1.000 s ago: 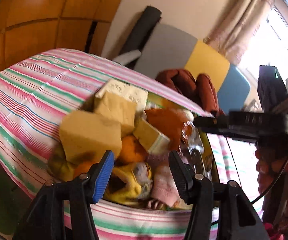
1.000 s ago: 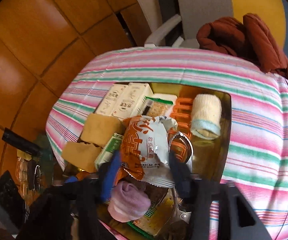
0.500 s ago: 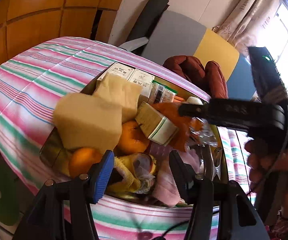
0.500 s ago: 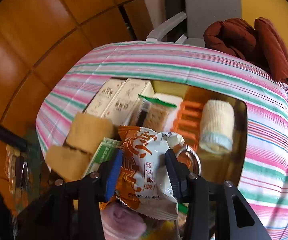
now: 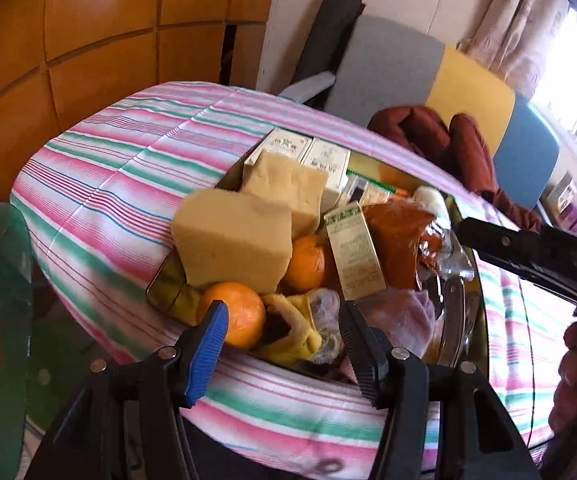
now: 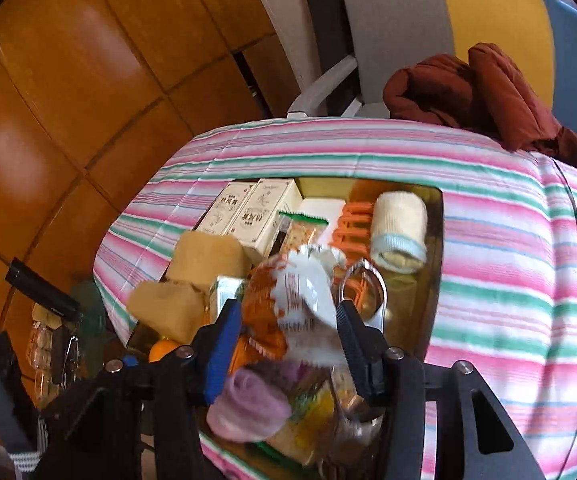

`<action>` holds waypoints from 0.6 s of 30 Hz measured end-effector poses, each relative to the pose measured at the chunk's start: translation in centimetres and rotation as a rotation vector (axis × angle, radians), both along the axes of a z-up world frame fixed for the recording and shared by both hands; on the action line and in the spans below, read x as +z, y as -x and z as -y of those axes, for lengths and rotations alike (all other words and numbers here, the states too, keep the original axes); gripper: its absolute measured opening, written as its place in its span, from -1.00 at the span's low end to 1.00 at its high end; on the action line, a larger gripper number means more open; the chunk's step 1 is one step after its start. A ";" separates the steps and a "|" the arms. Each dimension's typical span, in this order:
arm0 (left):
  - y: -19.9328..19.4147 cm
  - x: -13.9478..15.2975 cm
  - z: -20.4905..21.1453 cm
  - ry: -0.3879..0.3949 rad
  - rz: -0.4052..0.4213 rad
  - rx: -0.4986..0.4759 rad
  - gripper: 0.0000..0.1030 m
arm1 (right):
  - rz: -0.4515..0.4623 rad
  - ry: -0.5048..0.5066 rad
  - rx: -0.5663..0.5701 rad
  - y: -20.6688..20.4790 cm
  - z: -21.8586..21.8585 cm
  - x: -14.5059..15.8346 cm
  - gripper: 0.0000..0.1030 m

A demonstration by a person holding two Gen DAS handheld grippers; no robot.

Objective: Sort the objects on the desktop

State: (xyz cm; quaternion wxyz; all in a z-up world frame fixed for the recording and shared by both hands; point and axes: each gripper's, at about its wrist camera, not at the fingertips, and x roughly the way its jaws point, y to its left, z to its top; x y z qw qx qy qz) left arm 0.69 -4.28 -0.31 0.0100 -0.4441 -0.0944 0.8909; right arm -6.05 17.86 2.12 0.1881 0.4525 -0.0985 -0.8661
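Orange-and-white crinkly snack packet (image 6: pixel 288 300) is sitting between the right gripper (image 6: pixel 284 334) fingers, which are pinching it above the cluttered metal tray (image 6: pixel 434 248) on the striped tablecloth (image 6: pixel 508 280). Left gripper (image 5: pixel 282 328) is hovering spread and empty at the tray's near edge, over the orange fruit (image 5: pixel 234 314).

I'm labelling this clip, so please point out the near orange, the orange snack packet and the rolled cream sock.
near orange (image 5: pixel 244 316), left wrist view, its bare right side
orange snack packet (image 6: pixel 300 300), right wrist view, white printed face
rolled cream sock (image 6: pixel 399 222), right wrist view, cream body
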 end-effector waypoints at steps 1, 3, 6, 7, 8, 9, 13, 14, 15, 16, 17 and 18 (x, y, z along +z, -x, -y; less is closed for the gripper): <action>-0.1 0.1 -0.2 0.005 0.004 -0.007 0.13 | 0.002 -0.009 0.001 -0.5 0.1 0.1 0.00; -0.3 0.3 -0.6 0.018 0.007 -0.010 0.13 | -0.008 -0.040 0.000 -1.3 0.3 0.2 0.02; -0.5 0.8 -1.0 0.050 0.014 0.007 0.13 | -0.036 -0.075 -0.009 -2.3 0.7 0.6 0.35; -0.6 0.9 -1.1 0.054 0.017 0.015 0.13 | -0.049 -0.092 -0.017 -2.6 0.8 0.8 0.43; -0.7 1.0 -1.0 0.054 0.021 0.021 0.13 | -0.062 -0.103 -0.025 -3.0 0.8 0.9 0.60; -0.7 1.2 -1.0 0.052 0.029 0.025 0.13 | -0.073 -0.112 -0.033 -3.2 0.8 1.1 0.74; -1.0 1.7 -1.1 0.088 0.019 0.044 0.13 | -0.122 -0.149 -0.067 -4.4 0.5 1.9 0.84; -1.2 1.9 -1.2 0.115 0.009 0.055 0.13 | -0.131 -0.161 -0.075 -4.6 0.4 2.0 0.89; -1.4 2.1 -1.3 0.149 -0.004 0.069 0.13 | -0.137 -0.174 -0.085 -4.8 0.3 2.1 0.91; -1.5 2.2 -1.3 0.166 -0.009 0.076 0.13 | -0.147 -0.184 -0.096 -5.0 0.2 2.2 0.92; -1.6 2.4 -1.4 0.184 -0.014 0.084 0.13 | -0.156 -0.193 -0.103 -5.2 0.1 2.2 0.95; -1.7 2.5 -1.5 0.196 -0.017 0.088 0.13 | -0.164 -0.209 -0.113 -5.4 0.0 2.3 0.99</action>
